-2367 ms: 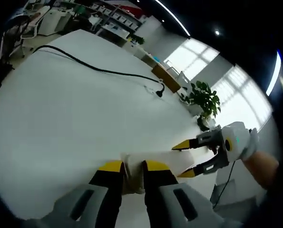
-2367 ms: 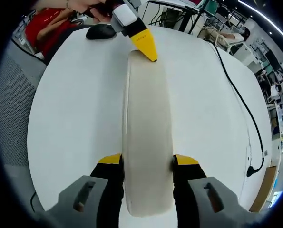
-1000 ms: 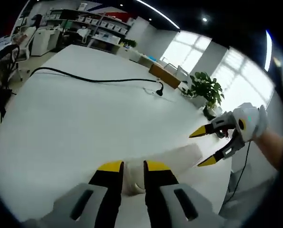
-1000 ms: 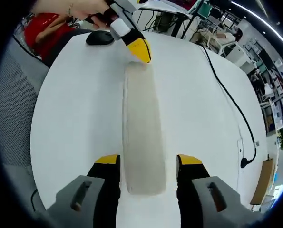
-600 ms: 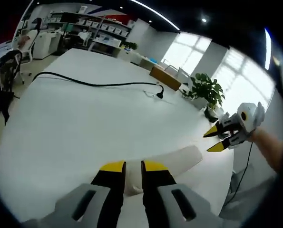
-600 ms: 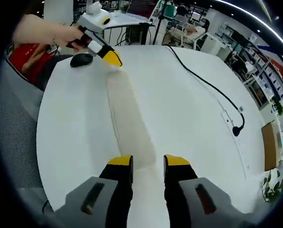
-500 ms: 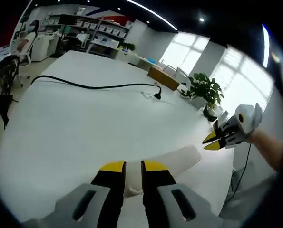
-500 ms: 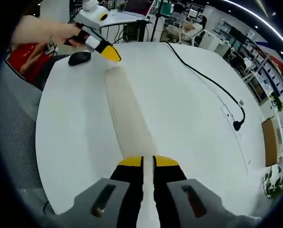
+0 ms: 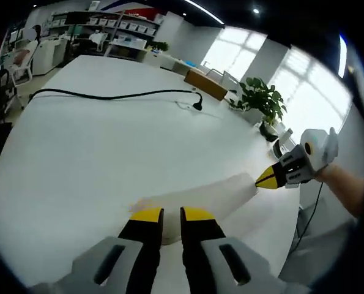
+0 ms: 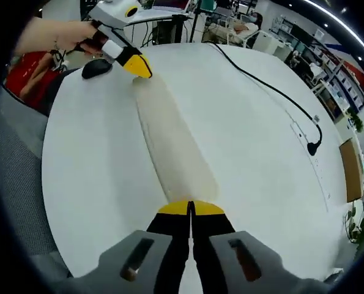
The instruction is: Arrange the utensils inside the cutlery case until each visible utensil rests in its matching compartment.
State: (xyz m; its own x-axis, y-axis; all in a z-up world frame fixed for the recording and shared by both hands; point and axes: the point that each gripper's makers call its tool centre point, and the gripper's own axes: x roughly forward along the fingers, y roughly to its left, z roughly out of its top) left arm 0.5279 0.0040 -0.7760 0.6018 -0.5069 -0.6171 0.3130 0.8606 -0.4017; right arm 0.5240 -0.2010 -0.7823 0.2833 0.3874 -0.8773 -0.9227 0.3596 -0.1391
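case (image 10: 172, 147): long, pale, flat on white table (image 10: 249, 135);
left gripper (image 9: 164, 215): jaws nearly closed at one case end; grip unclear;
right gripper (image 10: 189, 208): jaws closed at the other end

Cutlery case (image 10: 172, 144): long, narrow, pale cream/off-white, rounded ends, closed, lying flat on the white worktop (image 10: 96, 159). In the right gripper view it runs lengthwise from the near end at the bottom up and left to the far end. In the left gripper view (image 9: 200, 197) it lies diagonally, lower left to right. No utensils or compartments can be seen; surface plain and unmarked.
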